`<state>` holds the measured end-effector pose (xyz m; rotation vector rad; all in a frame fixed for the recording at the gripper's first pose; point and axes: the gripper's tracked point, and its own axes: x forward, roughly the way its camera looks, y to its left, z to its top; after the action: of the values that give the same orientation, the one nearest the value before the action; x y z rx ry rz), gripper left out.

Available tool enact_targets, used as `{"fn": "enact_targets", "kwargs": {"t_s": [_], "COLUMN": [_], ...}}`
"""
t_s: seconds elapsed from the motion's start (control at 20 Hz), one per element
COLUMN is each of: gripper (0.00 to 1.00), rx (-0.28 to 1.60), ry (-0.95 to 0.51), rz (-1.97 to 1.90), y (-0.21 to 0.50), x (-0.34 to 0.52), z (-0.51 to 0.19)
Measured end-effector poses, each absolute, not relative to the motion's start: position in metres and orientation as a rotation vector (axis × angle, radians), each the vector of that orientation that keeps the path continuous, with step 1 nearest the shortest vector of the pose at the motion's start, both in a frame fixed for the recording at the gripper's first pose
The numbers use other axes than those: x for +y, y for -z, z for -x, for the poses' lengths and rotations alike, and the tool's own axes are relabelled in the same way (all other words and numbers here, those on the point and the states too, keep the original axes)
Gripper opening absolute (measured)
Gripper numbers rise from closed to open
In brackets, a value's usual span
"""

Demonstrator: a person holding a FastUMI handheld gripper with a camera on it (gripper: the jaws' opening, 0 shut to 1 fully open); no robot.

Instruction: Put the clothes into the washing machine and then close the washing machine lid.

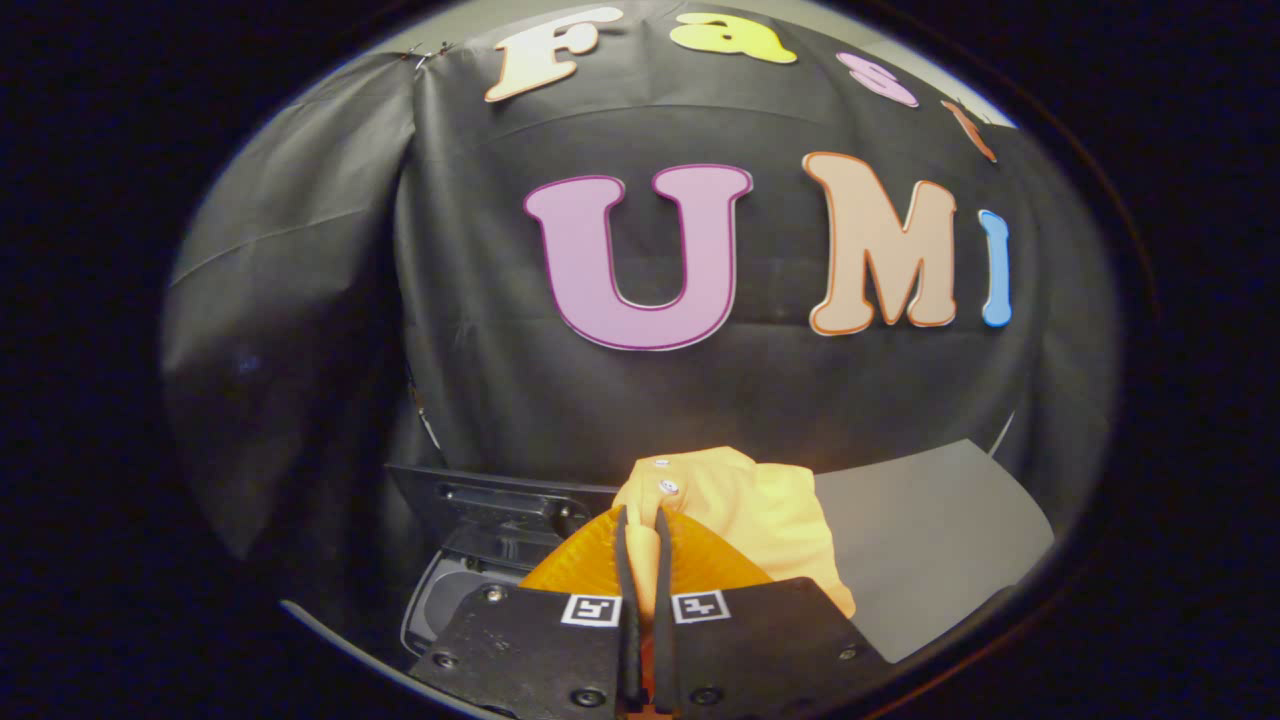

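Nearly closed, the gripper [641, 530] pinches a fold of the yellow shirt [745, 505], lifted above the grey table [930, 530]. Left and below sits the washer [470, 560], lid apparently open. Carrying is underway; next, move over the opening and release.
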<state>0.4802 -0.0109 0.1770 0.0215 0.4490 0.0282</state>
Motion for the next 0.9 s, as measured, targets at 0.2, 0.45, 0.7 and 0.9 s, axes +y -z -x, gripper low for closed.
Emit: {"fn": "enact_targets", "kwargs": {"t_s": [0.2, 0.45, 0.7, 0.9], "gripper": [0.05, 0.05, 0.05, 0.05], "rx": [0.47, 0.498, 0.527, 0.575], "ry": [-0.082, -0.163, -0.257, -0.307], "rz": [-0.009, -0.015, -0.036, -0.079], "y": [-0.165, -0.148, -0.123, -0.093], "x": [0.027, 0.077, 0.127, 0.154], "z": [-0.487, -0.485, -0.487, -0.492]}}
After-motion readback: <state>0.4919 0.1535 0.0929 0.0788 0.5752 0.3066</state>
